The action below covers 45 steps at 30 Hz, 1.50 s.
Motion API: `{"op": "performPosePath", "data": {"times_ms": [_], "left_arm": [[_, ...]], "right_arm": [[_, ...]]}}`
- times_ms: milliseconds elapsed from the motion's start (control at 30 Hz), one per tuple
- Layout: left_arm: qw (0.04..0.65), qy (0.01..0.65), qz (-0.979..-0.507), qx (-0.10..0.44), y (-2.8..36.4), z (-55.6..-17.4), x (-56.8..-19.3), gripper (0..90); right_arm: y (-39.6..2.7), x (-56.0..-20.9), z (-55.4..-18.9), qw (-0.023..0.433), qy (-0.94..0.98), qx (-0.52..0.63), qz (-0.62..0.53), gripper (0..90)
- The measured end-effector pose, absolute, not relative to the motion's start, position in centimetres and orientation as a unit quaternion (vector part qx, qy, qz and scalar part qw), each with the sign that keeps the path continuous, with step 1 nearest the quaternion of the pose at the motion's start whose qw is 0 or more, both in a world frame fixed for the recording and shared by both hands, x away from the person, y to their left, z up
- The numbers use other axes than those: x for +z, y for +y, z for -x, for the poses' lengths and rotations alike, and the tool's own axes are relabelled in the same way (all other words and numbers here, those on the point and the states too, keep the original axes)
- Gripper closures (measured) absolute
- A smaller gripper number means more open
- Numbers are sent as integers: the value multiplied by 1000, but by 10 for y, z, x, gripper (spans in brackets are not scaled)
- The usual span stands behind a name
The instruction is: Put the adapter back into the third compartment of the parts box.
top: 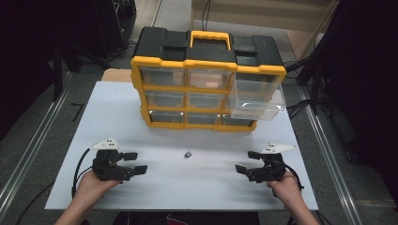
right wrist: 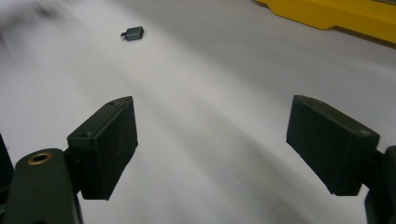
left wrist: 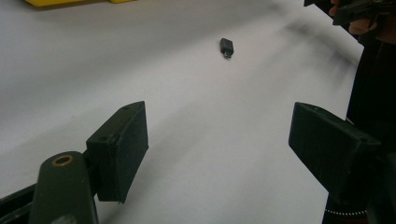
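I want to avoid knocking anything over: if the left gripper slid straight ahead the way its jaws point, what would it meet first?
Probably the small dark adapter lying on the white table. The left gripper stands open, with bare tabletop until there; depth is hard to judge.

Left gripper (top: 136, 162) fingers spread wide, right gripper (top: 248, 161) likewise, facing inward

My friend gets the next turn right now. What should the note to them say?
Left tongs: open, empty, low at the table's left.
Right tongs: open, empty, at the right.
Small dark adapter lies loose on the white table, between both tongs, in front of the yellow drawer box.
One clear drawer at the top right is pulled out.
Done: drawer open. Left: pick up the adapter; it probably goes in that drawer.
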<state>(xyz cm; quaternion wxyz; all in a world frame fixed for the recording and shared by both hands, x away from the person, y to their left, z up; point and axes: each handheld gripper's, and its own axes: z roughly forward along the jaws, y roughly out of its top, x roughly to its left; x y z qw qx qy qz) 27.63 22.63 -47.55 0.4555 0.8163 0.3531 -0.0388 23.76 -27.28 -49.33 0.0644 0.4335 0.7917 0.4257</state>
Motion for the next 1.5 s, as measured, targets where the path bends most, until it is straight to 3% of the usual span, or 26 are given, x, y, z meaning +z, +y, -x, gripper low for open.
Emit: {"op": "performPosePath", "data": {"times_ms": [1500], "left_arm": [[432,340,-835,-26,219,-276,-474,215]], "right_arm": [[-274,-494,-232,70,802,420,-418,147]]}}
